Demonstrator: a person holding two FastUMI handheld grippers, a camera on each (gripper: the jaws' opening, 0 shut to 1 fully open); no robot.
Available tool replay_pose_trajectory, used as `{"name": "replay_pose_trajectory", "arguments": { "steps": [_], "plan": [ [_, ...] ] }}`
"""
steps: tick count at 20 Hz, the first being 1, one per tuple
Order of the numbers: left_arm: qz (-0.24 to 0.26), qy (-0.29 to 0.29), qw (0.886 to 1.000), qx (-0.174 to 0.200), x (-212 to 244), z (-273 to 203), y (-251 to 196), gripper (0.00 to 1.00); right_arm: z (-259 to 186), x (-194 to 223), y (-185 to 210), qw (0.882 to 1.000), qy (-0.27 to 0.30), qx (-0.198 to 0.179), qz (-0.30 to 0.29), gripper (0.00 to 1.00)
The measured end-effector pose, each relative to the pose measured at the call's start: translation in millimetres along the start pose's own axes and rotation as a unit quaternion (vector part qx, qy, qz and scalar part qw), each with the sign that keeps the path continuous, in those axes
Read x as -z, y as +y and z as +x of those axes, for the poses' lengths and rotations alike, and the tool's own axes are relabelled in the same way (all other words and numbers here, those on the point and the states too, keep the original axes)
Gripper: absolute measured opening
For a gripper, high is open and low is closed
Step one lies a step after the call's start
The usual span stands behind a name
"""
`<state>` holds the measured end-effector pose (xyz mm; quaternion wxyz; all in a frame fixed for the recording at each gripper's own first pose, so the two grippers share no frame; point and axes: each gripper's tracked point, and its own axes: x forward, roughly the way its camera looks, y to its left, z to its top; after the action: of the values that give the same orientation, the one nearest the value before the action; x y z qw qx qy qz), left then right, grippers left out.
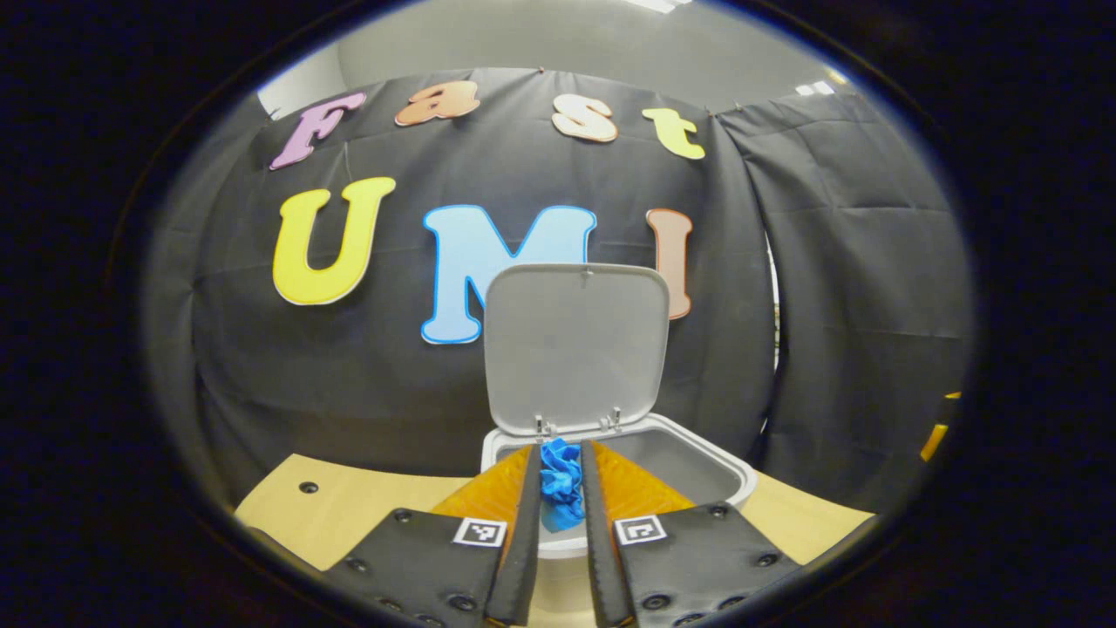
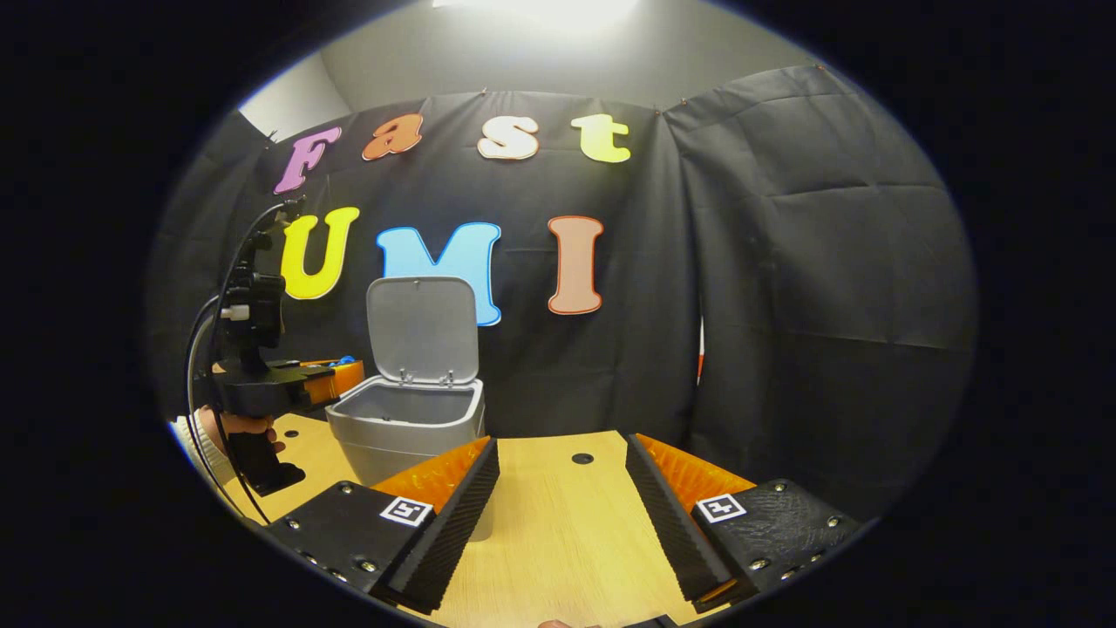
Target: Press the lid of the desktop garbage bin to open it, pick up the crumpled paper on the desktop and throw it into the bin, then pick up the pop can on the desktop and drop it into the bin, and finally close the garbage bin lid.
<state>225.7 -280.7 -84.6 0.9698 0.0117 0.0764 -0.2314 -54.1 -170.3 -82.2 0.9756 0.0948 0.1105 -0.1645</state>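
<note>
Left gripper (image 1: 560, 488) clenched on a blue crumpled paper (image 1: 560, 481), both fingers pressing its sides, the wad standing tall and narrow between them. Seen along those fingers, the paper sits over the near rim of the desktop garbage bin (image 1: 697, 467), with the open cavity just beyond and slightly to the right; the lid (image 1: 575, 344) stands upright at the back on its hinges, out of the way. Judgement: the drop turns on this one relation — the wad is at the lip rather than squarely above the hollow, so a little more forward reach looks wise before letting go, else it may catch the rim and fall on the wooden desktop (image 1: 366, 506). In the right gripper view, the left gripper (image 2: 336, 377) and the hand (image 2: 240, 426) holding it hang at the bin's left side, bin (image 2: 405, 423) open beside them. Right gripper (image 2: 562, 497) released, jaws wide apart over bare desktop (image 2: 567, 523), holding nothing, well to the right of the bin. Pop can not located from here; the left gripper is plainly the nearer to the bin.
</note>
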Motion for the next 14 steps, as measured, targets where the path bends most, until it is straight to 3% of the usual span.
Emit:
{"name": "replay_pose_trajectory", "arguments": {
  "steps": [5, 8, 11, 12, 14],
  "plan": [
    [-0.006, 0.008, 1.000, 0.016, 4.2, 3.8, -4.6, 0.48, -8.4, 8.4, -3.2, 1.000, 0.009, 0.020, -0.003, 0.94],
    [-0.013, 0.014, 1.000, 0.020, 7.8, 2.0, -2.5, 0.67, -17.9, 11.3, 1.8, 1.000, 0.015, 0.023, -0.009, 0.94],
    [-0.029, 0.016, 0.999, 0.024, 8.4, -4.9, -1.2, 0.79, -26.3, 14.5, 9.1, 1.000, 0.017, 0.023, -0.010, 0.94],
    [-0.031, 0.017, 0.999, 0.025, 8.0, -7.8, -0.7, 0.89, -27.2, 16.5, 13.1, 1.000, 0.020, 0.021, -0.013, 0.94],
    [-0.031, 0.013, 0.999, 0.023, 3.5, -17.9, 4.8, 0.94, -28.8, 18.9, 24.8, 1.000, 0.024, 0.008, -0.017, 0.94]
  ]
}}
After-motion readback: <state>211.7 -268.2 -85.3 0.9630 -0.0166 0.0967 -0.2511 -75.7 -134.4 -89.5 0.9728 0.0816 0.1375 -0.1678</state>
